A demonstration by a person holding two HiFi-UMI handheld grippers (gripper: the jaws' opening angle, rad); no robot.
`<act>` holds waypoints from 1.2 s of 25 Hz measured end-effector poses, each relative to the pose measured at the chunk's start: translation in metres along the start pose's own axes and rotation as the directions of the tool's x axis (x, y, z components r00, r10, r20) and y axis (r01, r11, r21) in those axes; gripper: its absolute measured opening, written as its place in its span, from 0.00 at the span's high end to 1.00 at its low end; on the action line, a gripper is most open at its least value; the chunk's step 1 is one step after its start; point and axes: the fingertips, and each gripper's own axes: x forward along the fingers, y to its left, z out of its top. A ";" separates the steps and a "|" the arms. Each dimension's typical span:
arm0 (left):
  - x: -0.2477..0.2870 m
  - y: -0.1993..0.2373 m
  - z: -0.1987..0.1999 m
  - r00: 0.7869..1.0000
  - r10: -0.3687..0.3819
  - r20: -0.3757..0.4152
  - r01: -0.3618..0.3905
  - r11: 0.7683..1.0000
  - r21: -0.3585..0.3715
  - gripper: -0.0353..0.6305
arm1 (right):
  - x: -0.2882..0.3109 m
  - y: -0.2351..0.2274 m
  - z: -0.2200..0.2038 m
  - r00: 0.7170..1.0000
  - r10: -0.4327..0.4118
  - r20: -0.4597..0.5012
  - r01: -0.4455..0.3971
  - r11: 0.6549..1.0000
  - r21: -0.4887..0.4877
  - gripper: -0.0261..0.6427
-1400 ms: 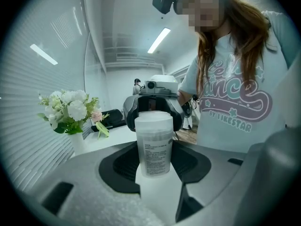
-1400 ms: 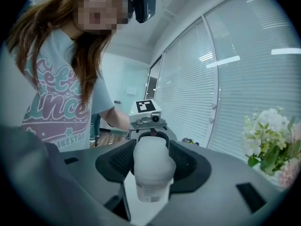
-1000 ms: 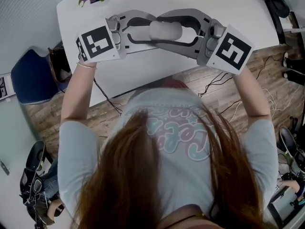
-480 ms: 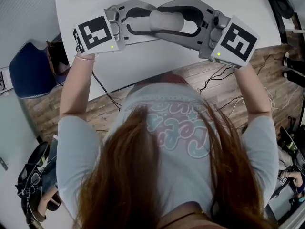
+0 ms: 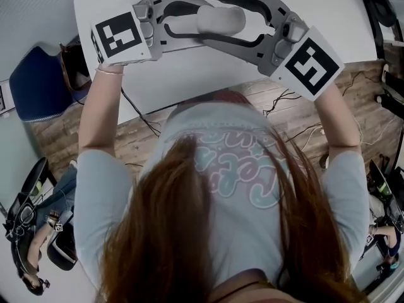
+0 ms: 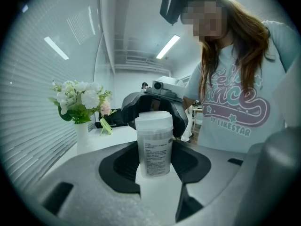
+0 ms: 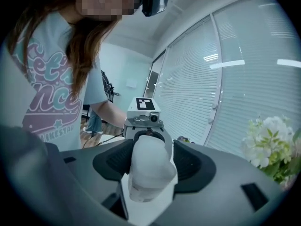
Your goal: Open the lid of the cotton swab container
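Above the white table (image 5: 189, 84), the left gripper (image 6: 154, 157) clamps the cotton swab container (image 5: 221, 20), which lies level, long axis left-right. The right gripper (image 7: 146, 166) has just been opening its jaws, which stand wide around the lid (image 6: 153, 120) pointing at it.

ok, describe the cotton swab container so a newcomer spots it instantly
Start at the white table. Above it two grey grippers meet: the left gripper clamps the container, and the right gripper, jaws just opening, surrounds its lid end. It's the only frosted white cylinder with a printed label.
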 end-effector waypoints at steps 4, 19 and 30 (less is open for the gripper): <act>-0.001 0.002 -0.001 1.000 -0.012 -0.009 0.012 1.000 0.009 0.66 | 0.000 -0.004 0.005 1.000 -0.002 0.004 0.002 1.000 -0.007 0.56; 0.000 0.002 -0.015 0.999 -0.004 -0.049 0.004 1.000 -0.013 0.66 | -0.003 -0.008 0.009 1.000 -0.018 0.024 0.019 0.999 -0.049 0.77; -0.001 -0.001 -0.007 1.000 -0.019 -0.024 0.020 1.000 0.020 0.66 | -0.001 -0.030 0.022 0.997 0.023 0.073 -0.024 1.000 0.013 0.85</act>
